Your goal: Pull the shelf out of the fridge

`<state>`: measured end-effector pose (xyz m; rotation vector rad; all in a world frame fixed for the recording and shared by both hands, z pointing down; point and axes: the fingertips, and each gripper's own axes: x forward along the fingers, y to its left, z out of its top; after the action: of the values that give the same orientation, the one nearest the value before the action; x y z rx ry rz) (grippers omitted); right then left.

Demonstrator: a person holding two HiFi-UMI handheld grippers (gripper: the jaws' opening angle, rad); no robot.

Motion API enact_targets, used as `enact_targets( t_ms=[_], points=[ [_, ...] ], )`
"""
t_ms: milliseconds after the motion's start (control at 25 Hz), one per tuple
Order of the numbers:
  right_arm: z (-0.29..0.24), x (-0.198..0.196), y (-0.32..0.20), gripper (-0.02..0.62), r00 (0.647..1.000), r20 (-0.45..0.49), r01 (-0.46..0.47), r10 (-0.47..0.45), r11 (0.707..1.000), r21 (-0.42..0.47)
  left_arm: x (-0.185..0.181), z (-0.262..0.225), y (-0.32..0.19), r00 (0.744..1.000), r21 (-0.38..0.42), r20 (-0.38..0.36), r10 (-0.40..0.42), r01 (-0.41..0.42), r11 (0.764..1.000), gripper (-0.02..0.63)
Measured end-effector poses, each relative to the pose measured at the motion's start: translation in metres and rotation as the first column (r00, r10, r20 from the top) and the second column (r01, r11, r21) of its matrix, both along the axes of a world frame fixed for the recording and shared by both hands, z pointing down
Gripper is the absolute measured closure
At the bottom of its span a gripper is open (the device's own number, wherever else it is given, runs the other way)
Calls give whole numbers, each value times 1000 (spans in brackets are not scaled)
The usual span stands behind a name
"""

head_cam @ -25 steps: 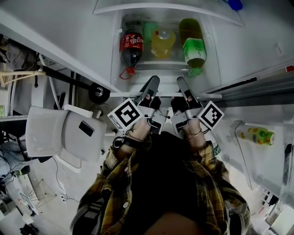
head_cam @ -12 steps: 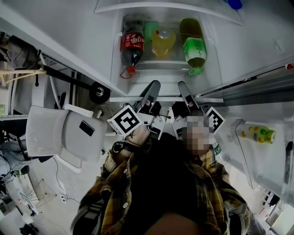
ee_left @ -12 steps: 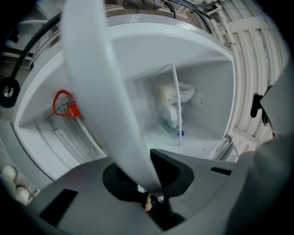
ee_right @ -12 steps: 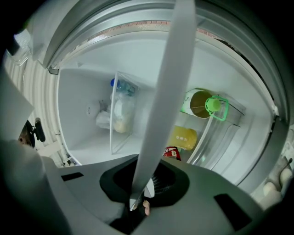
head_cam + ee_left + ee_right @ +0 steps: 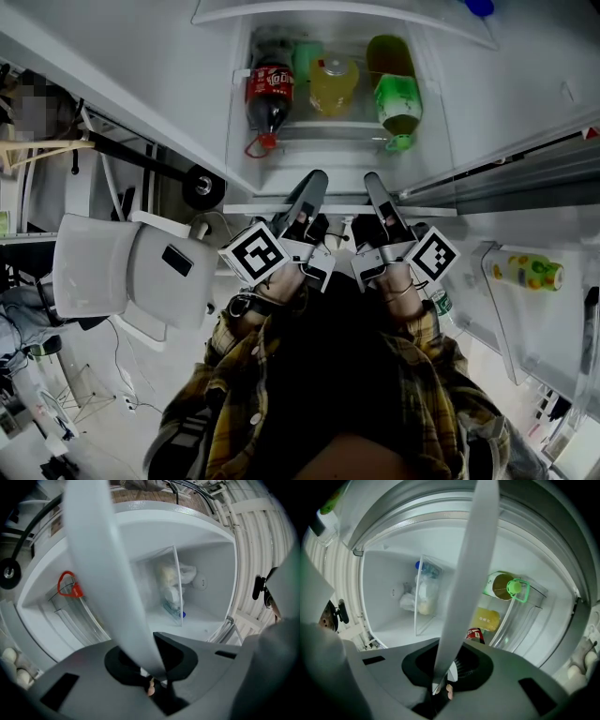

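Head view showed left gripper [image 5: 312,184] and right gripper [image 5: 377,185] clamped on the shelf [image 5: 248,207] front edge at the fridge [image 5: 441,94] mouth; mid-pull, apparently, with a level, even draw outward due next

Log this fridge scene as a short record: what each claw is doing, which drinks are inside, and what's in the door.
left claw: shut on the shelf, at its front edge
right claw: shut on the same edge, beside the left claw
drinks inside: cola bottle, yellow juice bottle, green bottle
door rack: one small yellow-green bottle
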<state>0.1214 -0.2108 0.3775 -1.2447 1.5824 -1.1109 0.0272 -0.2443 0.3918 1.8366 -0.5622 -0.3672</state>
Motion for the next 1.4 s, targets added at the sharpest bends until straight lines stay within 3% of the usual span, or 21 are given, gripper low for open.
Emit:
enact_targets(
  t_ms=[1400],
  points=[
    [-1,-1,9,548,1000,11,18,-18,1000,7,0,-2,10,999,-7,-38,-4,4,1000,555]
  ],
)
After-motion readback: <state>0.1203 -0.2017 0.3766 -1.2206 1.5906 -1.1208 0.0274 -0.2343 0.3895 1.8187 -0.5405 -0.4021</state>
